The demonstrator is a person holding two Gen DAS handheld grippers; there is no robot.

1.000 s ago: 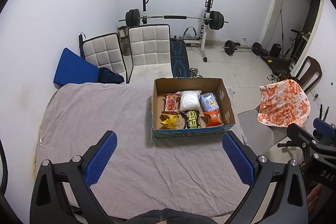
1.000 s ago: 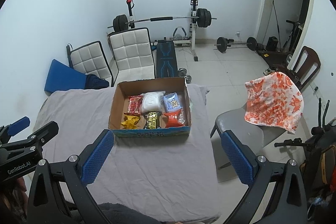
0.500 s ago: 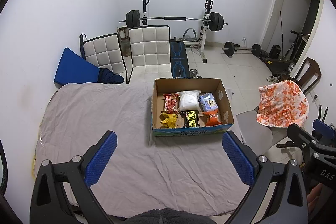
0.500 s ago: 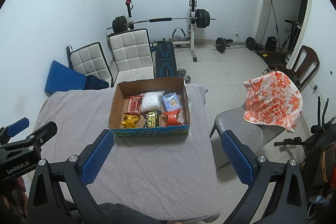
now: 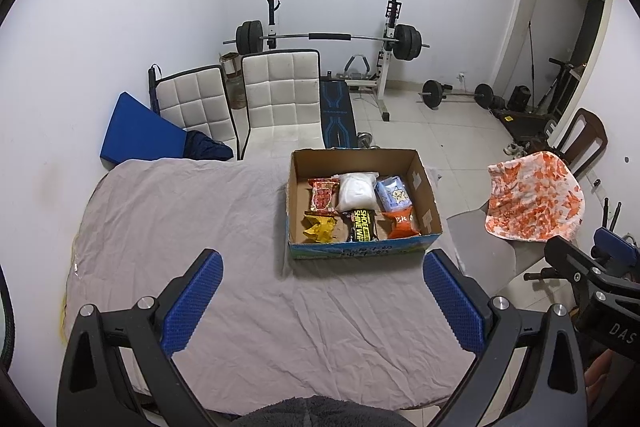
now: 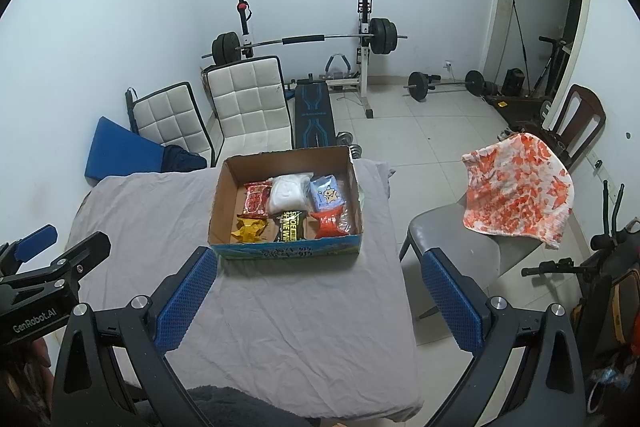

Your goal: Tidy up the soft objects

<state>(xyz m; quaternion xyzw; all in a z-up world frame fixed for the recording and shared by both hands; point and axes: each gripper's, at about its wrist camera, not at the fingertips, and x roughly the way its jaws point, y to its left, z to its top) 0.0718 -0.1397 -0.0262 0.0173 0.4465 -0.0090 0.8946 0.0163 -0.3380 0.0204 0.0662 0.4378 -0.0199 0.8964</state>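
Note:
An open cardboard box stands on the grey-sheeted table. Inside lie several soft packs: a red pack, a white bag, a pale blue pack, a yellow pack, a black and yellow pack and an orange pack. My left gripper is open and empty, well short of the box. My right gripper is open and empty, just in front of the box.
An orange and white cloth hangs over a grey chair right of the table. Two white padded chairs, a blue wedge and a barbell rack stand behind. A dark fuzzy cloth lies at the near edge.
Both grippers have drifted slightly; the box sits a touch lower and nearer in the right wrist view. Both stay open and empty.

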